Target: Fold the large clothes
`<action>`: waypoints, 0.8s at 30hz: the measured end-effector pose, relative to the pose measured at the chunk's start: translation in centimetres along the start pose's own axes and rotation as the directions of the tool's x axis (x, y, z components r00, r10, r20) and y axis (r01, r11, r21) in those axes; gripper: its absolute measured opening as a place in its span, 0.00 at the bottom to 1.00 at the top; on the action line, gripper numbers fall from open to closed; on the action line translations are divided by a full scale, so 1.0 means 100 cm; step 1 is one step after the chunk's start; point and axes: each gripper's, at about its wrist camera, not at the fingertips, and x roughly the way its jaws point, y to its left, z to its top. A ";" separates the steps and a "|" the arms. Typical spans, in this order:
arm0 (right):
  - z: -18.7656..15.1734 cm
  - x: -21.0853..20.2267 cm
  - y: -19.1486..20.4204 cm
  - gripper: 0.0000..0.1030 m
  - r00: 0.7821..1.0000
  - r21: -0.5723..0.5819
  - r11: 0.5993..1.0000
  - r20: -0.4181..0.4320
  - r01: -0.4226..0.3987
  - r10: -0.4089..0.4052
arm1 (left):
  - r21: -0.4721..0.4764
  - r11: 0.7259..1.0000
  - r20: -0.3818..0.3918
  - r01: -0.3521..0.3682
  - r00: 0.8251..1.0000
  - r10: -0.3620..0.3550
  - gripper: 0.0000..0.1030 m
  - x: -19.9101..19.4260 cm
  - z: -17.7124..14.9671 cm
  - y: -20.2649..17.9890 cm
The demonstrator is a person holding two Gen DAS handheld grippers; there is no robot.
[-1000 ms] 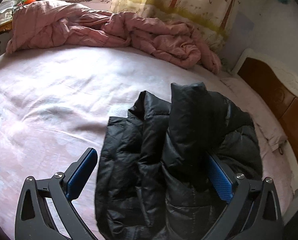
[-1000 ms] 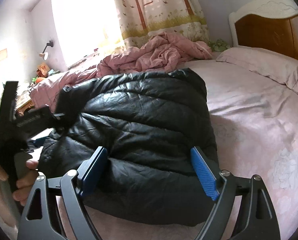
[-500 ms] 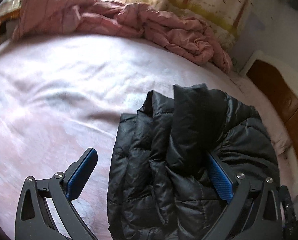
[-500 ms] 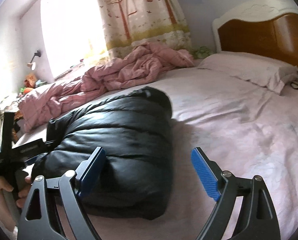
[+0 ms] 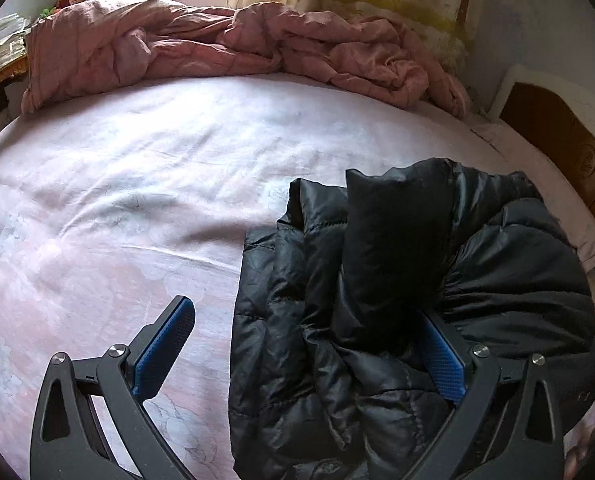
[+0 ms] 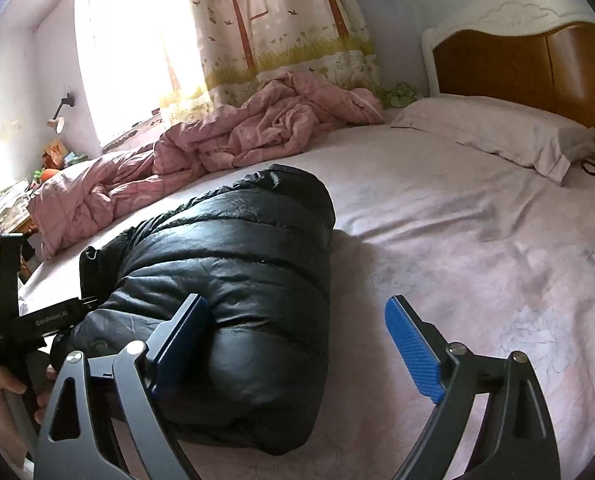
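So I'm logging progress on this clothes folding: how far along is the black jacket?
Done: the black puffer jacket lies on the bed sheet as a compact folded bundle. In hand: nothing is gripped; the right gripper is opening over the bundle's edge, and the left gripper is open against it. Left: perhaps tidying the sleeve end standing up on top.

Glossy black quilted jacket [image 6: 233, 280] on a pale pink bed sheet [image 6: 477, 248] (faint floral print); dusty pink duvet [image 6: 257, 132]; tree-patterned curtain [image 6: 281, 20]; blue claw pads [image 6: 411, 354].
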 end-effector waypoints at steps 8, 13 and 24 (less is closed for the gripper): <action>0.000 0.008 -0.007 0.92 0.999 0.030 1.000 -0.037 -0.009 0.010 | 0.012 1.000 0.015 0.005 1.000 -0.005 1.00 0.002 -0.005 0.001; -0.003 0.028 -0.013 0.92 0.985 0.115 0.986 -0.105 -0.124 0.136 | -0.069 0.997 -0.026 0.045 0.999 -0.047 1.00 0.007 -0.006 0.011; -0.006 0.048 -0.005 0.75 0.957 0.164 0.959 -0.139 -0.230 0.253 | 0.019 0.977 0.108 0.213 0.971 -0.213 1.00 -0.062 0.001 -0.010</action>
